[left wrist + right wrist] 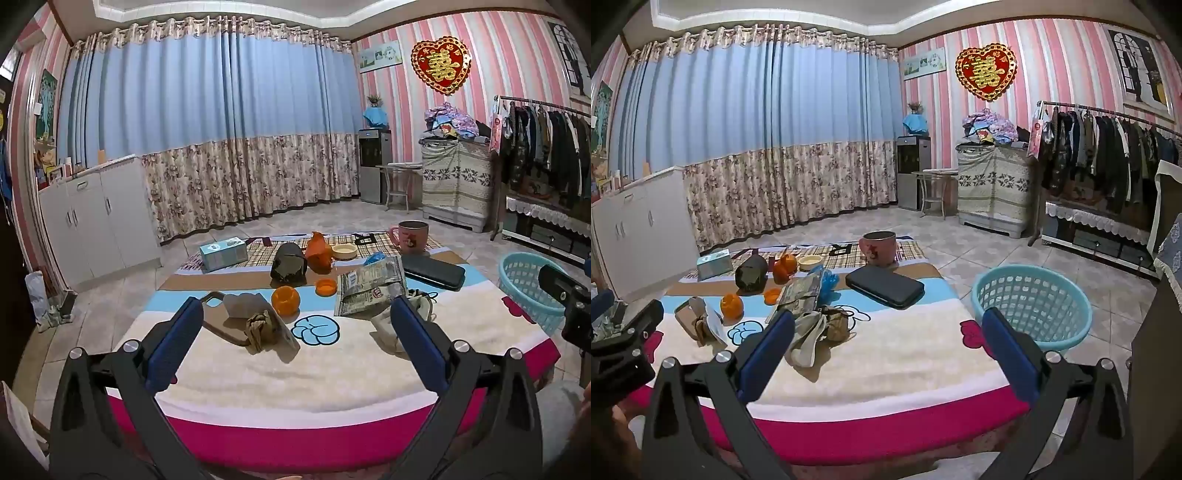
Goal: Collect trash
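Trash lies on a low table covered by a striped blanket [332, 369]: a crumpled brown wad [260, 328] on a phone case [229, 325], orange peels [284, 300], a foil snack wrapper [371, 288], a crumpled black bag [288, 264], an orange bag [318, 251] and a white crumpled piece [809, 338]. A light blue basket [1032, 306] stands on the floor right of the table. My left gripper [295, 314] is open above the near edge, facing the wad. My right gripper [886, 326] is open above the near right corner, empty.
A pink mug [413, 236], a black case [432, 271], a tissue box [223, 253] and a small bowl [344, 252] sit at the table's far side. White cabinets [92, 218] stand left, a clothes rack [1108, 147] right. The floor is tiled.
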Demonstrator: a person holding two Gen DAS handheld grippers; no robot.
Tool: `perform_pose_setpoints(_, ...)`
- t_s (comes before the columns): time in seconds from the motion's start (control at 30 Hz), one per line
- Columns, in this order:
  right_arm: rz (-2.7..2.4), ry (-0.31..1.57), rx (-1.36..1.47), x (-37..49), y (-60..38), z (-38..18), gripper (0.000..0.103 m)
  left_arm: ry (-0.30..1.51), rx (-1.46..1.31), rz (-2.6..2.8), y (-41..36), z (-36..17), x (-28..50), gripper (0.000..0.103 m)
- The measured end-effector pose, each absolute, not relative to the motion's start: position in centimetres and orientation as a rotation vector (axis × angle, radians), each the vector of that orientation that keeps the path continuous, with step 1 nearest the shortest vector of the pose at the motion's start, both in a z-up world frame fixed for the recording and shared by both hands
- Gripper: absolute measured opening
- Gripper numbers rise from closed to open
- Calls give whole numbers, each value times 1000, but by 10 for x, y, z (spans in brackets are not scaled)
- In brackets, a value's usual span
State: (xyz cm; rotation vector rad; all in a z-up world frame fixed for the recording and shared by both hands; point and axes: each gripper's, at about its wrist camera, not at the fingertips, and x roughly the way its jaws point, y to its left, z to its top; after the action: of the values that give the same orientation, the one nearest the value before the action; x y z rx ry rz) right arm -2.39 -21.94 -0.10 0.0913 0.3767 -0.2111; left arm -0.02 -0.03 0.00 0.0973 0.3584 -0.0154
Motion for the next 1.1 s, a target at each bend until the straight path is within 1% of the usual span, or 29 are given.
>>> perform_pose_setpoints(1.1,-217,362,89,-25,-223,3,99,337,110,-12,-2,3,-4,98)
